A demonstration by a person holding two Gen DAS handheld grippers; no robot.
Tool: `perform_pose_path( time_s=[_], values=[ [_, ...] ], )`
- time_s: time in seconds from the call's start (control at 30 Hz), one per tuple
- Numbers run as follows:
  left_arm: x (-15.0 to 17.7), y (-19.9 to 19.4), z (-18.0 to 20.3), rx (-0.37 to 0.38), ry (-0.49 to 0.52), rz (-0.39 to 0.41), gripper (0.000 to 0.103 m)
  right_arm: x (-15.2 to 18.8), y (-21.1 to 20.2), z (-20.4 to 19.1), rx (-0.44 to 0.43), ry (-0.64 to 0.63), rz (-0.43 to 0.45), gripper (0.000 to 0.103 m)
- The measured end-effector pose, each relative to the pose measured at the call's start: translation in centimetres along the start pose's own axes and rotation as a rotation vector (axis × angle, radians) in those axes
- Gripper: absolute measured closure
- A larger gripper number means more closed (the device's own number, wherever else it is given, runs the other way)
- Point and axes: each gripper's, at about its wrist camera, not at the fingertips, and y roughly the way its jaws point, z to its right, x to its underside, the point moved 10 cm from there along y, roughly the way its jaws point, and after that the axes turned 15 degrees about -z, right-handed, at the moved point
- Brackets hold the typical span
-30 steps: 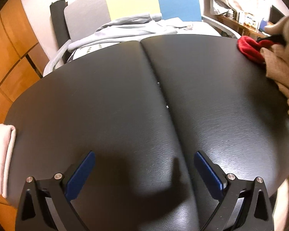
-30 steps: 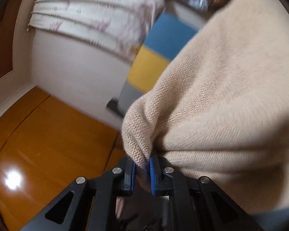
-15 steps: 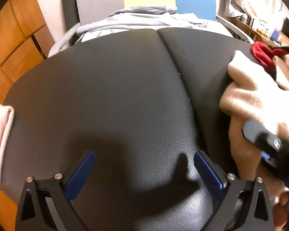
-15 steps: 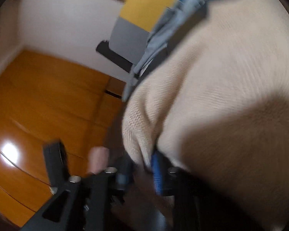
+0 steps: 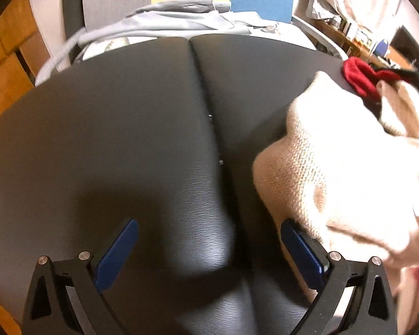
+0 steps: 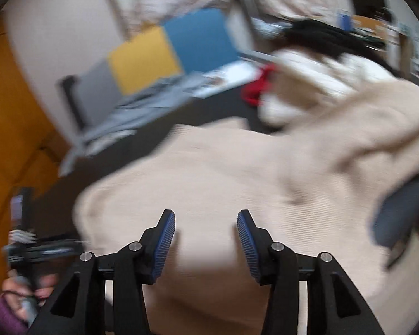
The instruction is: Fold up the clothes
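The beige knit sweater (image 5: pixel 335 173) lies heaped on the right side of the black padded tabletop (image 5: pixel 125 139), its coarse ribbed weave plain to see; a second ago it hung pinched in the right gripper (image 6: pixel 206 224), whose jaws are now opening, nothing pressed between the blue ridged pads, the sweater spread just beyond them; the left gripper (image 5: pixel 209 247) hovers over bare leather-grain surface, jaws wide and empty, the sweater's edge just beside its right finger; a red garment (image 5: pixel 360 76) sits behind the sweater; grey clothes (image 5: pixel 176 19) lie past the far edge.
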Motion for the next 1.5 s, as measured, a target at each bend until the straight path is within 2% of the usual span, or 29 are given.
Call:
perform_pose_path(
  time_s=[0.1, 0.23, 0.27, 0.33, 0.4, 0.43, 0.5, 0.53, 0.6, 0.63, 0.67, 0.7, 0.73, 0.77, 0.8, 0.87, 0.93, 1.03, 1.23, 1.37, 1.5],
  values=[
    [0.2, -1.5, -0.3, 0.063, -0.004, 0.05, 0.0, 0.3, -0.7, 3.9, 0.068, 0.107, 0.017, 0.055],
    [1.4, -2.1, -0.5, 0.144, -0.029, 0.071, 0.0, 1.0, -1.1, 4.5, 0.121, 0.185, 0.009, 0.053],
    [1.6, -2.1, -0.3, 0.174, -0.042, 0.078, 0.0, 1.0, -1.1, 4.7, 0.119, 0.195, 0.006, 0.052],
    [1.9, -1.8, 0.4, 0.224, -0.063, 0.086, 0.0, 1.4, -1.1, 5.2, 0.056, 0.198, -0.021, 0.05],
    [2.2, -0.4, 2.0, 0.236, -0.037, 0.021, 0.0, 1.5, -0.6, 4.7, -0.012, 0.198, -0.042, 0.05],
    [2.4, 0.2, 2.9, 0.23, -0.012, -0.003, 0.0, 1.5, -0.1, 4.2, -0.048, 0.195, -0.049, 0.05],
    [2.3, 0.6, 4.4, 0.154, 0.054, 0.023, 0.0, 0.8, 1.5, 2.7, -0.117, 0.163, -0.06, 0.049],
    [2.2, 0.7, 5.1, 0.116, 0.086, 0.035, 0.0, 0.7, 2.2, 1.9, -0.12, 0.141, -0.077, 0.049],
    [1.9, 1.1, 6.1, 0.034, 0.135, 0.058, 0.0, 0.5, 2.8, 0.6, -0.055, 0.07, -0.081, 0.049],
    [1.7, 1.2, 6.5, 0.008, 0.151, 0.066, 0.0, 0.5, 3.1, 0.0, -0.022, 0.035, -0.083, 0.058],
    [1.5, 1.0, 7.0, 0.03, 0.158, 0.067, 0.011, 0.4, 3.3, -0.7, -0.001, 0.005, -0.083, 0.088],
    [1.4, 0.7, 7.5, 0.058, 0.168, 0.063, 0.041, 0.3, 3.1, -1.5, -0.051, 0.005, -0.078, 0.097],
    [1.3, 0.3, 7.9, 0.086, 0.183, 0.053, 0.055, 0.1, 2.8, -2.3, -0.102, 0.009, -0.071, 0.097],
    [0.9, -0.3, 7.9, 0.064, 0.194, 0.059, 0.079, -0.2, 2.3, -2.9, -0.165, 0.029, -0.054, 0.099],
    [0.5, -1.0, 7.9, 0.047, 0.204, 0.064, 0.094, -0.4, 1.8, -3.4, -0.21, 0.041, -0.043, 0.099],
    [-0.1, -2.3, 7.3, 0.047, 0.207, 0.074, 0.094, -1.3, 0.6, -4.6, -0.261, 0.053, -0.015, 0.099],
    [-0.7, -3.6, 6.3, 0.079, 0.199, 0.073, 0.094, -2.0, -0.3, -5.8, -0.312, 0.049, -0.001, 0.099],
    [-1.0, -5.9, 3.6, 0.081, 0.196, 0.107, 0.094, -2.5, -1.8, -8.2, -0.41, 0.042, 0.009, 0.099],
    [-0.4, -8.3, -3.9, 0.047, 0.108, 0.15, 0.094, -1.9, -3.1, -12.7, -0.522, 0.005, 0.005, 0.099],
    [-0.1, -8.5, -9.1, 0.016, 0.041, 0.151, 0.094, -0.9, 0.0, -13.0, -0.503, 0.051, -0.049, 0.099],
    [1.2, -5.7, -12.8, -0.02, -0.025, 0.089, 0.093, 1.1, 4.3, -10.9, -0.459, 0.171, -0.151, 0.099]
  ],
)
